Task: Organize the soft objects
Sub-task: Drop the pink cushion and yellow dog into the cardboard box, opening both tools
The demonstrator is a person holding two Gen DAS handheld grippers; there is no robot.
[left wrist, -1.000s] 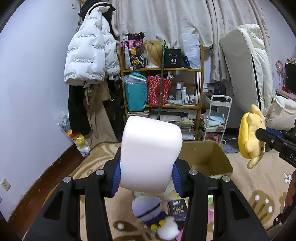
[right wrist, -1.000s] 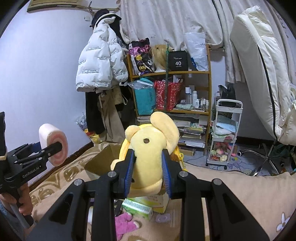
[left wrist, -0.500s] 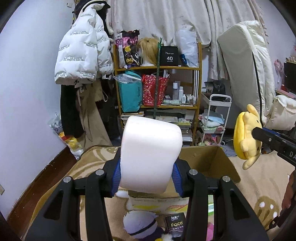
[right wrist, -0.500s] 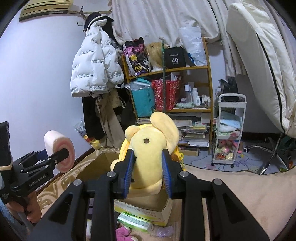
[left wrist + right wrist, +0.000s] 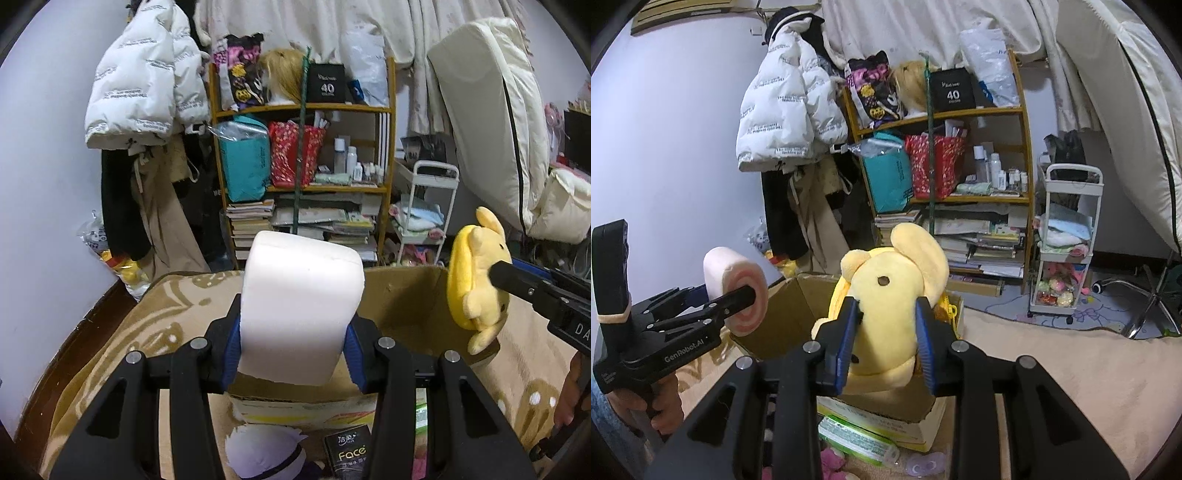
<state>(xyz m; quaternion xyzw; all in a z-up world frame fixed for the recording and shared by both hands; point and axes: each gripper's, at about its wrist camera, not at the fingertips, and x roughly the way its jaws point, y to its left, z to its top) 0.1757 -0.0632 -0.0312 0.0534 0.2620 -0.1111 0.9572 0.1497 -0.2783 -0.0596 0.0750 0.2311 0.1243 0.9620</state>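
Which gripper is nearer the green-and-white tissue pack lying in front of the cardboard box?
Right. The right gripper, clamping the yellow plush, hangs just above the tissue pack; the left gripper holds its white foam roll further off.

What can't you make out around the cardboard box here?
- Inside of the cardboard box: hidden in the left wrist view by the white cake-roll plush, in the right wrist view by the yellow dog plush.
- Purple-haired plush: cut off by the bottom edge.
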